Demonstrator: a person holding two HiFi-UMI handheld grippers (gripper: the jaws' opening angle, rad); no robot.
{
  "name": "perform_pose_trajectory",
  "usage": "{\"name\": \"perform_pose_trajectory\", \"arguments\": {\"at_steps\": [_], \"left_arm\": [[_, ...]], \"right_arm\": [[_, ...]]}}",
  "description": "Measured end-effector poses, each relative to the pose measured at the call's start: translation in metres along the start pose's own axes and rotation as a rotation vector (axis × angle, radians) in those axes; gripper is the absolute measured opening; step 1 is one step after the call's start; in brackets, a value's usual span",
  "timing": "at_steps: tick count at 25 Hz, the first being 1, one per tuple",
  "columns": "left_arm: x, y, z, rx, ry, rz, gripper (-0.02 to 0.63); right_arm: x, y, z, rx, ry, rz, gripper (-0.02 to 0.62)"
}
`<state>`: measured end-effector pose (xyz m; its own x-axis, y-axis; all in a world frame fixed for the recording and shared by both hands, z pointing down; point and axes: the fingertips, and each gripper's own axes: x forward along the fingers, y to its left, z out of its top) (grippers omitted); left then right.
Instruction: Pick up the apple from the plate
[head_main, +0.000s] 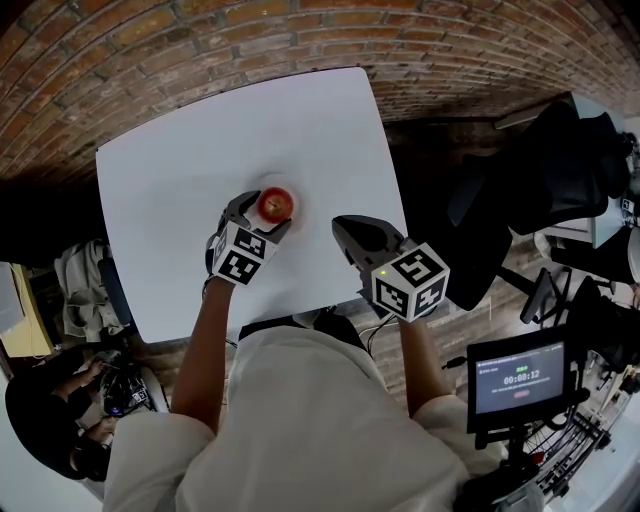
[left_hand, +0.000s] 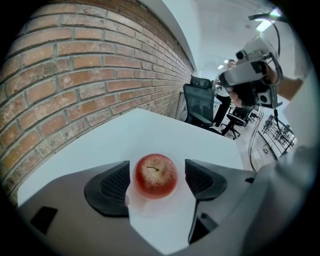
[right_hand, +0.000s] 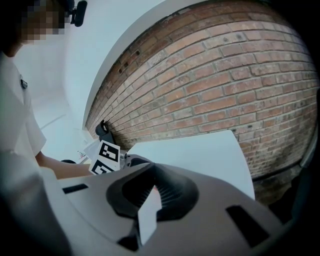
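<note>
A red apple (head_main: 276, 204) (left_hand: 156, 175) stands stem up on a small white plate (left_hand: 150, 210) near the middle of the white table (head_main: 190, 160). My left gripper (head_main: 264, 216) is open and tilted down over the plate. The apple sits between its two ribbed pads (left_hand: 116, 184), with a thin gap on each side. My right gripper (head_main: 346, 229) (right_hand: 151, 192) hovers over the table's near right part, to the right of the apple. Its fingers are together and hold nothing.
A brick wall (head_main: 150, 50) runs behind the table. A black office chair (head_main: 560, 170) stands to the right, and a small screen on a stand (head_main: 518, 378) is at the lower right. Bags and gear (head_main: 90, 280) lie left of the table.
</note>
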<state>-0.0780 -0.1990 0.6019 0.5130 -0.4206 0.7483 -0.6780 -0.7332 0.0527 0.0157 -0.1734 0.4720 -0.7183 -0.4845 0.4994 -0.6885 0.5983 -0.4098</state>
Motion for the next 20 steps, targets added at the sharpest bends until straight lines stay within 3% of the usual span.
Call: {"name": "perform_pose_trajectory", "arguments": {"at_steps": [20], "left_arm": [[0.022,0.002,-0.021,0.015,0.049,-0.020,0.393]], "right_arm": [[0.000,-0.003,-0.007,0.005,0.019,-0.004,0.003]]}}
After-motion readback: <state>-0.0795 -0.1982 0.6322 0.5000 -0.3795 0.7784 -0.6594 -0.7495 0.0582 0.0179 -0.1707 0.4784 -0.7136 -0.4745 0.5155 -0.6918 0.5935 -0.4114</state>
